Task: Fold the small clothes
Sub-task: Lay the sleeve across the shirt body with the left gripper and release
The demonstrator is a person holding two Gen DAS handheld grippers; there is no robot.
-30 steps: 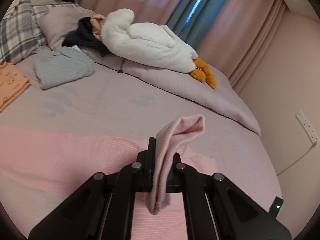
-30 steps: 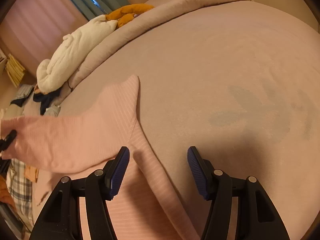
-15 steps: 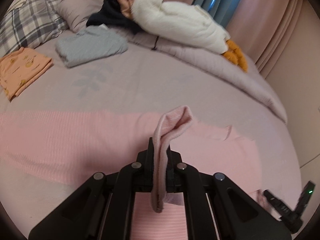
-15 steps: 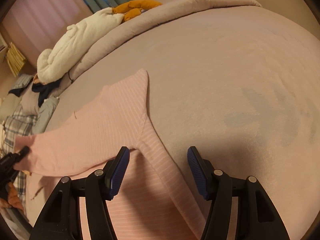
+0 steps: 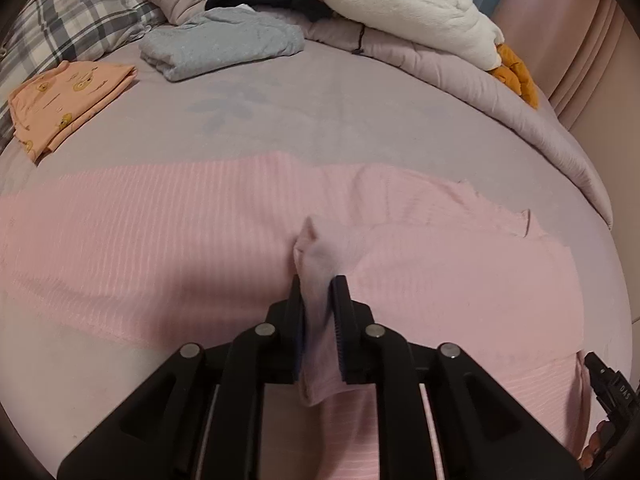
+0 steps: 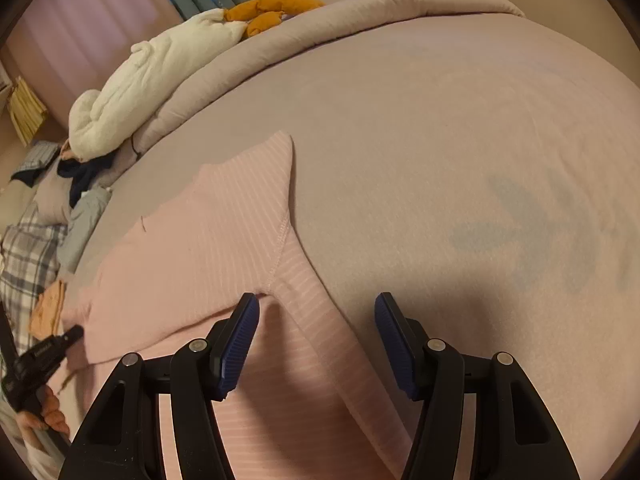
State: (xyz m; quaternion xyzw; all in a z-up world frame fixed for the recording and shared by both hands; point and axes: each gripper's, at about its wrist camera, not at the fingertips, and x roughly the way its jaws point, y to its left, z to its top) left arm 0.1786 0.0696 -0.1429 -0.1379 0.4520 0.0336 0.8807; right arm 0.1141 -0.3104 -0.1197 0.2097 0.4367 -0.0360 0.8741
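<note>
A pink ribbed top (image 5: 160,240) lies spread across the lilac bed sheet (image 5: 320,120). Low over its body, my left gripper (image 5: 318,280) has its jaws opening. The pink sleeve cuff (image 5: 316,248) still lies loosely between them, folded onto the top. In the right wrist view the same top (image 6: 200,240) runs off to the left, where the left gripper (image 6: 40,356) shows at the frame edge. My right gripper (image 6: 316,300) hovers open over the top's right side seam (image 6: 280,248), with nothing between its blue pads (image 6: 240,336).
A folded grey garment (image 5: 224,44) and a folded orange one (image 5: 68,96) lie at the far left of the bed. Behind them are a plaid pillow (image 5: 72,20), dark clothes, a white plush goose (image 5: 400,4) and a rolled duvet (image 5: 500,92). A hand (image 6: 48,412) holds the left gripper.
My left gripper has come down with the sleeve cuff and laid it onto the pink top, and its jaws have parted. The right gripper has kept still and stayed open.
</note>
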